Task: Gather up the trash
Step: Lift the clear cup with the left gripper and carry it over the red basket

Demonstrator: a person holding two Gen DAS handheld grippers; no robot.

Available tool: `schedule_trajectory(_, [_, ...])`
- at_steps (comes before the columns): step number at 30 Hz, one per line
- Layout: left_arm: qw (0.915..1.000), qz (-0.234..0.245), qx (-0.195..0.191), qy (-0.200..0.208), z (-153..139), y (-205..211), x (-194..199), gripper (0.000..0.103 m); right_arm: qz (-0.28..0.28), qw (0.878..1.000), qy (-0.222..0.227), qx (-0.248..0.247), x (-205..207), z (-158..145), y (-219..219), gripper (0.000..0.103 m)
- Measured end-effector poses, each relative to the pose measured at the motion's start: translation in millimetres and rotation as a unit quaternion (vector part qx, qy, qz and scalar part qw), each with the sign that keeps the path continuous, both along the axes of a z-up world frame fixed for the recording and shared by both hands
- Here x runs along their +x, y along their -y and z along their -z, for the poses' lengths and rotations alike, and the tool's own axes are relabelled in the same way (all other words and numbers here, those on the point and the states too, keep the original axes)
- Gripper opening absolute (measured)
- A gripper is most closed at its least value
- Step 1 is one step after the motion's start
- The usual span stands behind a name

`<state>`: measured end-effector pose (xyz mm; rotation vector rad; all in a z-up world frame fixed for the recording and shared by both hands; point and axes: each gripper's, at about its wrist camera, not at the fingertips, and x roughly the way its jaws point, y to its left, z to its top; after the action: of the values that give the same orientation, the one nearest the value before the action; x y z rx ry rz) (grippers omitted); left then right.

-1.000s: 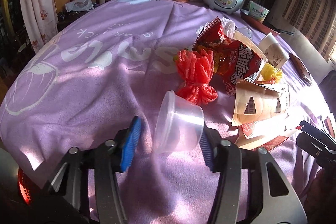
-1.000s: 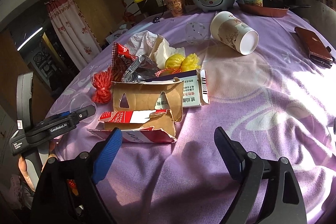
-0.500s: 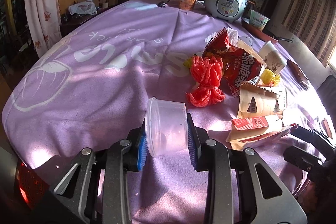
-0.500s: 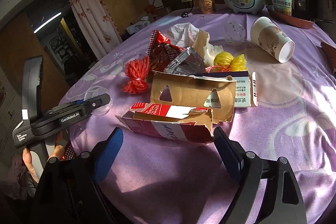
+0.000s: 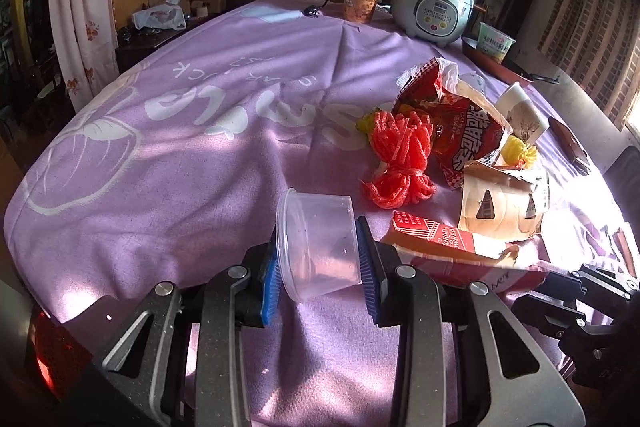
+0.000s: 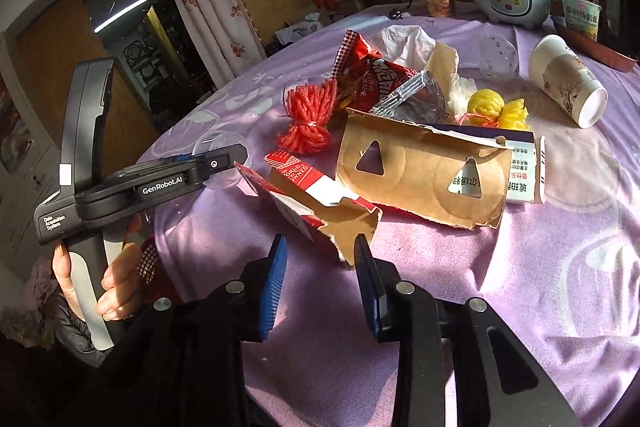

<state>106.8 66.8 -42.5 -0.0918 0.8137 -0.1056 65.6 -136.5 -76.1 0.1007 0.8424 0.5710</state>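
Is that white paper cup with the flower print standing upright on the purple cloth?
No, the paper cup lies tipped on its side on the purple cloth, its open mouth facing the camera.

- The left gripper (image 5: 318, 273) points forward and down over the table, its blue pads (image 5: 271, 281) pressed on both sides of a clear cup (image 5: 320, 247).
- The right gripper (image 6: 320, 269) also tilts down; its jaws have just been closing, with the torn edge of a red carton (image 6: 320, 201) between the tips.
- A hand (image 6: 100, 277) grips the left gripper's handle.

Both wrist views—low, close—share the trash pile (image 5: 460, 147).
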Motion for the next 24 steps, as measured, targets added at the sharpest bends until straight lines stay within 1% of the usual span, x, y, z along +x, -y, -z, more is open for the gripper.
schedule_trajectory(3, [1.0,0.002,0.003,-0.003,1.9,2.1,2.5,0.036,0.0,1.0,-0.004,-0.005,6.0,3.1,-2.4,0.036])
schedule_trajectory(4, [1.0,0.003,0.001,-0.004,2.3,2.3,3.6,0.034,0.001,1.0,-0.002,-0.009,6.5,3.6,-3.9,0.024])
schedule_trajectory(5, [1.0,0.003,0.001,-0.004,2.6,1.9,4.0,0.033,-0.003,1.0,0.001,-0.005,5.7,3.7,-4.6,0.017])
schedule_trajectory(8, [1.0,-0.001,-0.002,0.004,0.0,-2.2,2.9,0.032,-0.007,1.0,0.014,0.015,2.4,-2.7,-4.0,0.005])
schedule_trajectory(9, [1.0,-0.001,-0.004,0.007,-1.6,-3.6,2.5,0.032,-0.006,1.0,0.022,0.017,0.5,-6.6,-2.8,0.003])
schedule_trajectory(13, [0.9996,-0.005,-0.015,0.022,-12.4,-11.2,-2.9,0.031,0.003,0.999,0.043,0.026,-2.1,-21.2,3.5,0.002])
schedule_trajectory(16, [0.9992,-0.014,-0.013,0.035,-24.4,-16.8,-9.6,0.031,0.002,0.998,0.055,0.037,-5.3,-32.5,5.9,0.002])
schedule_trajectory(20, [0.9979,-0.035,-0.011,0.054,-44.1,-33.2,-23.0,0.031,-0.005,0.996,0.076,0.056,-8.4,-52.4,6.2,0.002])
schedule_trajectory(24, [0.9956,-0.066,-0.008,0.066,-58.6,-56.5,-41.3,0.031,-0.011,0.993,0.091,0.072,-9.9,-72.1,3.5,0.002])
